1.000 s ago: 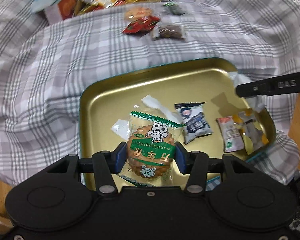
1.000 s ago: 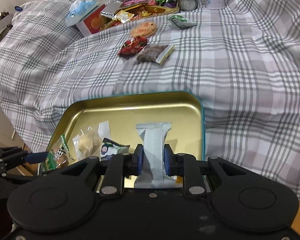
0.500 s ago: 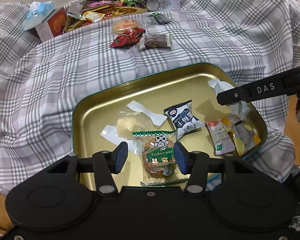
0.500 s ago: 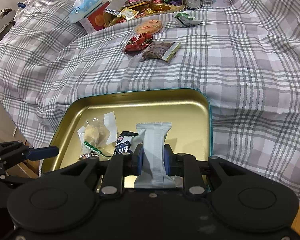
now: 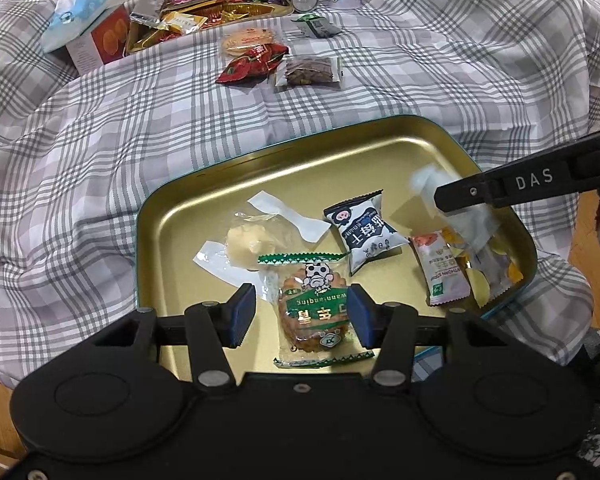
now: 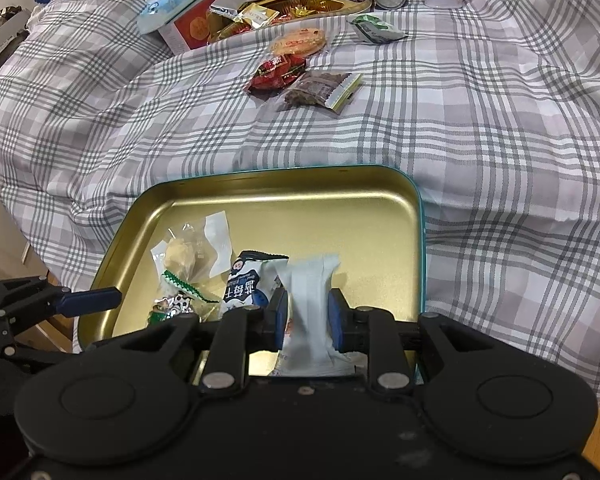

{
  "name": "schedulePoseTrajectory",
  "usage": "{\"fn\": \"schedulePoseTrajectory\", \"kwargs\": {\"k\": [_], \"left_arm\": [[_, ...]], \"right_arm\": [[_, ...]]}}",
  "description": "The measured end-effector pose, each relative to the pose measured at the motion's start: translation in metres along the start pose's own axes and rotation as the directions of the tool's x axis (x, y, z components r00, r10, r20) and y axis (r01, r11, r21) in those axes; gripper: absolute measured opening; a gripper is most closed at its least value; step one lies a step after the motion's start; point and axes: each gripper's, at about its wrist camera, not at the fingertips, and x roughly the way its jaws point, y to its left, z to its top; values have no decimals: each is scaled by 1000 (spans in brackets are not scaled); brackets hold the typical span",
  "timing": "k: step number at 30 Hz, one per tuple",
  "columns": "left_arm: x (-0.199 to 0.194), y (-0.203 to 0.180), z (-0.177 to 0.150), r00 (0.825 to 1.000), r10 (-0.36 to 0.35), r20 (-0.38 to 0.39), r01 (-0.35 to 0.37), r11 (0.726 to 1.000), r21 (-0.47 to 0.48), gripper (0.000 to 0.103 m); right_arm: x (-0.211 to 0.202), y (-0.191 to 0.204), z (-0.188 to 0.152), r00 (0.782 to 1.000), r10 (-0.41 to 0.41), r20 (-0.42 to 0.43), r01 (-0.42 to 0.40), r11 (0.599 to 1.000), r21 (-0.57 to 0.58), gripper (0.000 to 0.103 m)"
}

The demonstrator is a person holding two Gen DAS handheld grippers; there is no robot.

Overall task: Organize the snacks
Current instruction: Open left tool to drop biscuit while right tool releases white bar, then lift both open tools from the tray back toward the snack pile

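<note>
Left wrist view: left gripper [image 5: 301,314], jaws spread, straddling green-banded clear-wrapped round biscuit [image 5: 314,312] lying near edge of gold rectangular metal tray [image 5: 204,204] on grey plaid bedcover [image 5: 80,152]. Right wrist view: right gripper [image 6: 307,320], jaws pinching pale grey foil snack packet [image 6: 310,300] above tray's near right.

Your left gripper [image 5: 301,314] low and level, fingers [image 5: 242,314] spread wide and gripping nothing, your right gripper [image 6: 307,320] beside it, fingers [image 6: 279,316] pinched tight on a pale wrapper [image 6: 310,300]
</note>
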Motion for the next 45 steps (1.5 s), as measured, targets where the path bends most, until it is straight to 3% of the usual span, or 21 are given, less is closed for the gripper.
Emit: {"fn": "schedulePoseTrajectory", "kwargs": {"k": [1, 21, 31, 45], "left_arm": [[0, 0, 0, 1000, 2, -1, -2, 1000, 4, 56], [3, 2, 3, 1000, 12, -9, -12, 1000, -3, 56], [3, 5, 14, 999, 32, 9, -32, 999, 19, 56], [9, 30, 54, 989, 107, 106, -109, 994, 15, 57]], "right_arm": [[0, 0, 0, 1000, -3, 0, 3, 1000, -1, 29], [1, 2, 3, 1000, -18, -20, 17, 1000, -15, 29], [4, -1, 10, 999, -27, -28, 27, 999, -24, 36], [3, -5, 57, 995, -49, 83, 51, 998, -31, 44]]}}
